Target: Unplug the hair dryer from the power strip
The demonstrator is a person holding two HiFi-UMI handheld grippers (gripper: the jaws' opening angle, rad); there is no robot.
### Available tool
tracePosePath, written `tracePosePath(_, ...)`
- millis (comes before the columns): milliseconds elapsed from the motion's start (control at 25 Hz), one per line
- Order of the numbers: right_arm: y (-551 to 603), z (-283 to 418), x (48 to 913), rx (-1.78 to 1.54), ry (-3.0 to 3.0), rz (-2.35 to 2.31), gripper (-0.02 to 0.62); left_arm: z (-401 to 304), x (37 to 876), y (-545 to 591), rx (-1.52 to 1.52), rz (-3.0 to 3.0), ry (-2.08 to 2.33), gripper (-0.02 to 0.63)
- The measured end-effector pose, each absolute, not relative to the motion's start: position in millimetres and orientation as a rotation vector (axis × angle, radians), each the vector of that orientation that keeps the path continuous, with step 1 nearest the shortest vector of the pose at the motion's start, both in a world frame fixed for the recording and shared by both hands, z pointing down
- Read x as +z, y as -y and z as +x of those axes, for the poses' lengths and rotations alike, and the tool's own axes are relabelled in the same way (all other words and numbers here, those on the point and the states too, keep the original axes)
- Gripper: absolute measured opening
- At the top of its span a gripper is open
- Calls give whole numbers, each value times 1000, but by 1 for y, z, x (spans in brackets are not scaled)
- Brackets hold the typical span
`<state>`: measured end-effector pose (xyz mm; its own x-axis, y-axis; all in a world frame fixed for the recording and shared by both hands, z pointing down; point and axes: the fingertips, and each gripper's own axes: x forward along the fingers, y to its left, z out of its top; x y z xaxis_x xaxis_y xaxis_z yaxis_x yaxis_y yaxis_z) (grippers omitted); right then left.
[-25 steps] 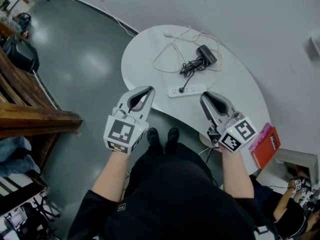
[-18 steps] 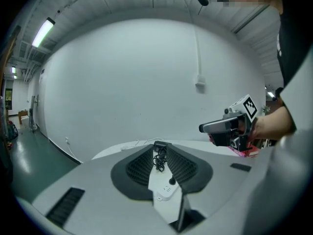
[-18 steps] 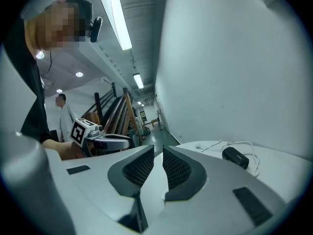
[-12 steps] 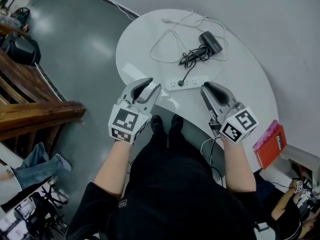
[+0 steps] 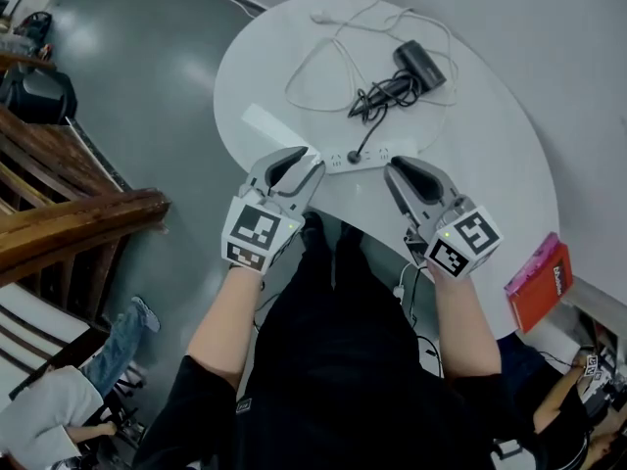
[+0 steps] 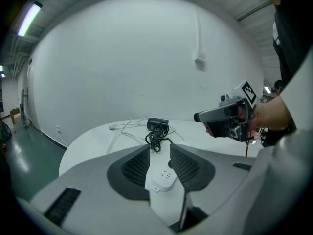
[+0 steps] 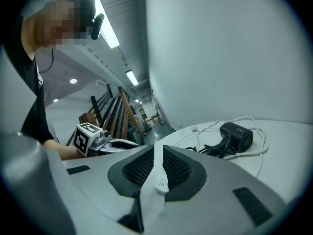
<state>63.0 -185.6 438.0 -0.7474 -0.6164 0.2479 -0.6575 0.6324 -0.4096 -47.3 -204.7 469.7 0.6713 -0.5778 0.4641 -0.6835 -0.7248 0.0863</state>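
Note:
A white power strip (image 5: 370,156) lies near the front edge of the round white table (image 5: 490,155). A black plug (image 5: 355,158) sits in it. Its coiled black cord (image 5: 377,96) runs back to the black hair dryer (image 5: 421,64). My left gripper (image 5: 306,163) hovers at the strip's left end with its jaws opening. The strip's end (image 6: 164,173) shows in the gap, and the pads do not press on it. My right gripper (image 5: 394,168) hangs by the strip's right end, jaws a narrow slit apart, nothing held. That end (image 7: 159,181) shows through the slit.
A thin white cable (image 5: 323,57) loops over the far side of the table. A red box (image 5: 537,284) lies on a ledge to the right. A wooden railing (image 5: 78,223) stands to the left, and a person (image 5: 49,419) is at the lower left.
Both grippers have come down and forward to the two ends of the power strip. The left jaws, shut a second ago, now stand apart.

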Motion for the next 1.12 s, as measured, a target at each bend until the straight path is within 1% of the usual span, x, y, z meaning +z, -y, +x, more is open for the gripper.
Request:
tracePosePath(200,191,58,454,762,2754,1052,38,-37,498,205,660,2624,960,162)
tracePosePath(360,192,53,468,774,2744,1028,38,-30,523,205,776,2656,920,187)
tracePosePath(600,195,56,486,800,2724,1035,39,-18,547,207,775,2666,860,220)
tracePosePath(760,196,58,495,817,2718,1035,38,-9,563,206,864,2699,804,253)
tracePosePath(880,196,56,499,828,2717,1027,38,-7,571,207,929,2714,782,256)
tracePosePath(1000,197,55,500,837,2719,1020,38,-6,572,208,918,2712,760,255)
tracePosePath(1120,198,55,500,843,2721,1009,40,-4,575,205,888,2698,720,236)
